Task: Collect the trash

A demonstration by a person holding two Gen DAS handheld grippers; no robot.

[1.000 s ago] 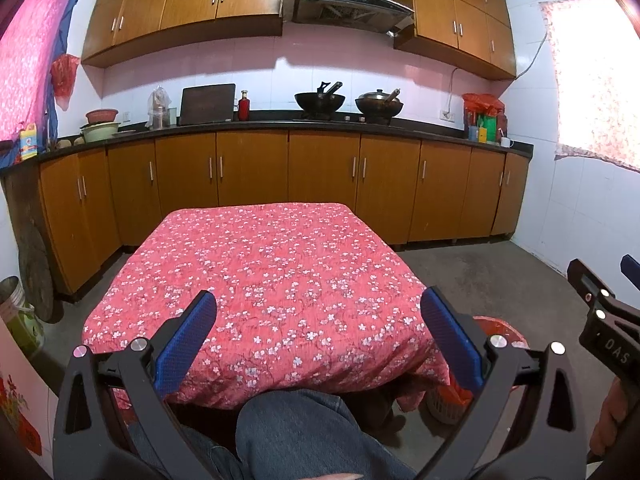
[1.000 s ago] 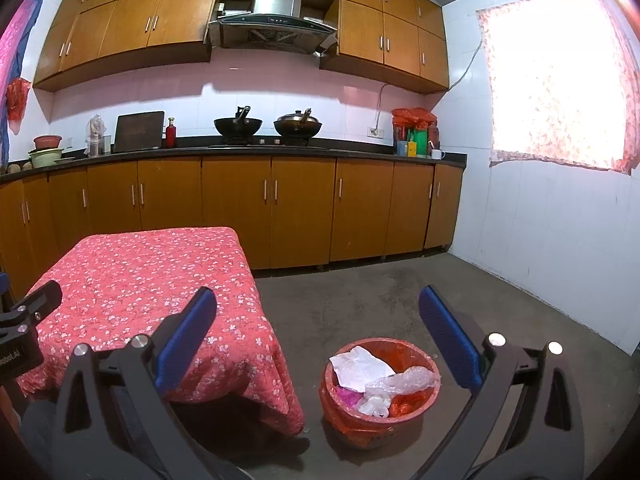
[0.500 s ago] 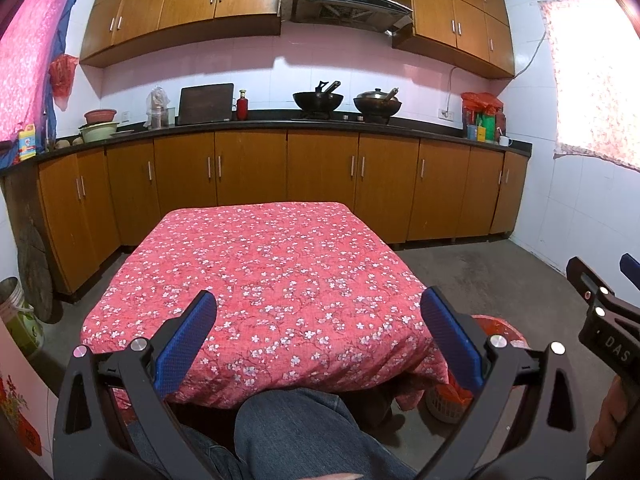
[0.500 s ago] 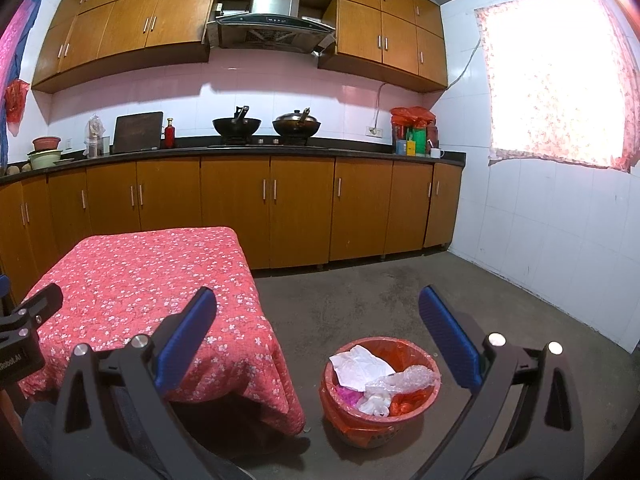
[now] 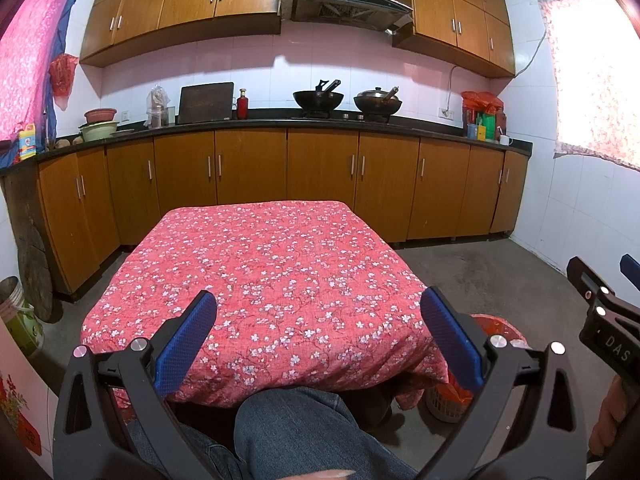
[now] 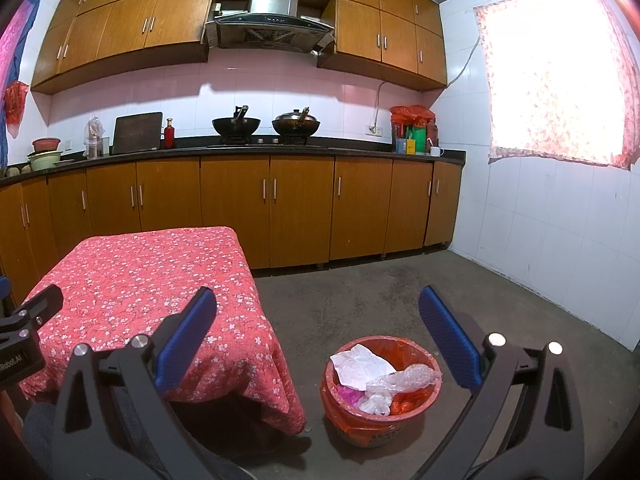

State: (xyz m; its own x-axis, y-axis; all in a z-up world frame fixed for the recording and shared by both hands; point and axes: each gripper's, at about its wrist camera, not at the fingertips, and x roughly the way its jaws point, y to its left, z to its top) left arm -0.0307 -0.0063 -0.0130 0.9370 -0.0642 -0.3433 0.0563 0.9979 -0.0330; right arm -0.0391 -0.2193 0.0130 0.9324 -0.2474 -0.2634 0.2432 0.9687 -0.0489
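The bench [image 5: 280, 272] wears a red flowery cloth with nothing on it. Both claws, left claw [image 5: 318, 334] and right claw [image 6: 318, 334], are spread wide and hold nothing. The trash sits in the bin [image 6: 382, 420] on the floor (beside the bench). The bin looks full, so more trash could spill out.

We see a floral cloth table cover [image 5: 276, 272], glossy wooden cabinets [image 6: 236, 208], a rough concrete floor [image 6: 360, 292], and crumpled paper [image 6: 362, 364] in a plastic-lined bin [image 6: 360, 420].
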